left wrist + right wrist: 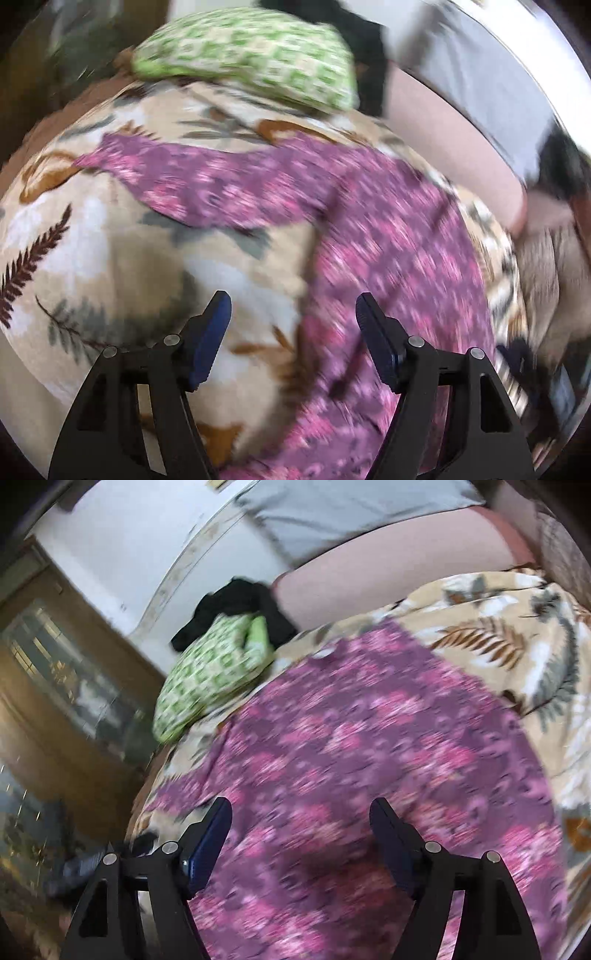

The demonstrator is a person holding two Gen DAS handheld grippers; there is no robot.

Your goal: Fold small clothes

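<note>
A purple garment with pink flowers (388,236) lies spread on a beige leaf-print blanket (110,229). One long part of it stretches left (207,184), the wider part runs down to the right. My left gripper (293,301) is open and empty, above the blanket at the garment's left edge. In the right wrist view the same garment (351,746) fills the middle, on the blanket (517,638). My right gripper (301,806) is open and empty, just above the garment. Both views are blurred.
A folded green and white patterned cloth (247,55) lies at the blanket's far edge; it also shows in the right wrist view (207,675) with a black garment (236,605) behind it. The person's leg (388,583) rests beside the blanket. A wooden cabinet (55,672) stands left.
</note>
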